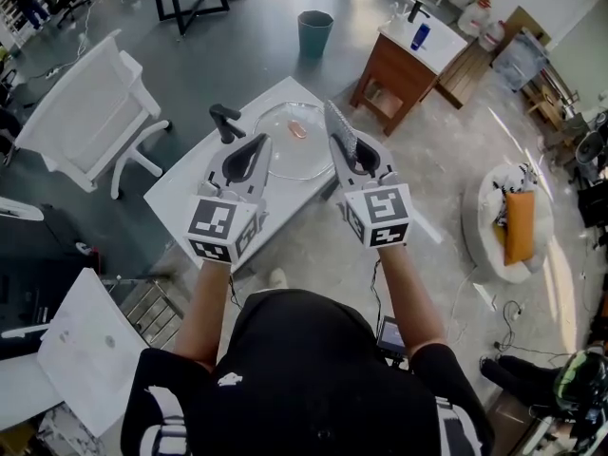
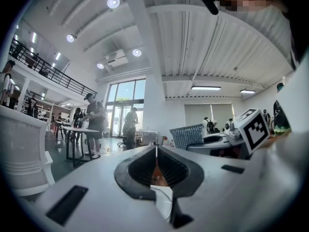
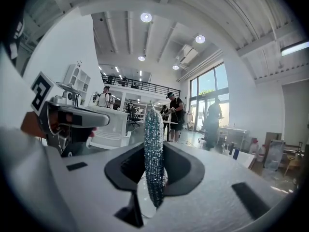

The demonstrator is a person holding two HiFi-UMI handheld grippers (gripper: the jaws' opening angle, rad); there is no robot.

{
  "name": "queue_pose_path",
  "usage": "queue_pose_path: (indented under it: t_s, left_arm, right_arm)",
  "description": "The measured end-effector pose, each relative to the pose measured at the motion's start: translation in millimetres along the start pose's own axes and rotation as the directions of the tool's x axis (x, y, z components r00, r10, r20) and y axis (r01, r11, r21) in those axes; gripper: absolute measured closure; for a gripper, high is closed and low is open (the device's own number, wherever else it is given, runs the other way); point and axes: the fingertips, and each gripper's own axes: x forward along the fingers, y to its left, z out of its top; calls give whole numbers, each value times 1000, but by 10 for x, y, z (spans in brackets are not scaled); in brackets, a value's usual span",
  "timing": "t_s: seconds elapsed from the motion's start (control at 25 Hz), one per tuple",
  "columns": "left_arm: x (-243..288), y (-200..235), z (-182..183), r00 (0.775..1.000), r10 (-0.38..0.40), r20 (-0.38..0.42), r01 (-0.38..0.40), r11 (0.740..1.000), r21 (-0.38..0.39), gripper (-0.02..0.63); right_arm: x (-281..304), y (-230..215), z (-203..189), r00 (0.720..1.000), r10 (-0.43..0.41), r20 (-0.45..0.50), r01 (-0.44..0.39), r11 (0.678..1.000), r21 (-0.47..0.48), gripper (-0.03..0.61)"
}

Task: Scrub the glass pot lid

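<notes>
The glass pot lid (image 1: 285,155), round and clear with a small orange knob, lies on a white counter (image 1: 185,193) far below, beside a black tap (image 1: 225,122). Both grippers are held level in the air above it, side by side. My left gripper (image 1: 258,145) is shut with nothing between its jaws (image 2: 156,151). My right gripper (image 1: 353,155) is shut on a glittery silver-blue scrubbing sponge (image 1: 339,129), which stands on edge and sticks out past the fingertips (image 3: 153,153). The sponge (image 2: 187,135) also shows in the left gripper view.
A white chair (image 1: 90,112) stands left of the counter. A teal bin (image 1: 314,31) and a wooden washstand (image 1: 404,65) with a blue bottle (image 1: 421,36) are beyond it. A round white seat with an orange cushion (image 1: 518,226) is at the right. People stand far off.
</notes>
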Motion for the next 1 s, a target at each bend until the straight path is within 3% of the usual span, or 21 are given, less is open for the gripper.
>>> queue_pose_path:
  t_s: [0.44, 1.0]
  left_arm:
    - [310, 512, -168, 999, -29, -37, 29, 1000, -8, 604]
    - [643, 719, -391, 996, -30, -84, 28, 999, -28, 604]
  right_arm:
    - [648, 11, -66, 1000, 1, -27, -1, 1000, 3, 506]
    - [1026, -182, -180, 999, 5, -49, -5, 1000, 9, 506]
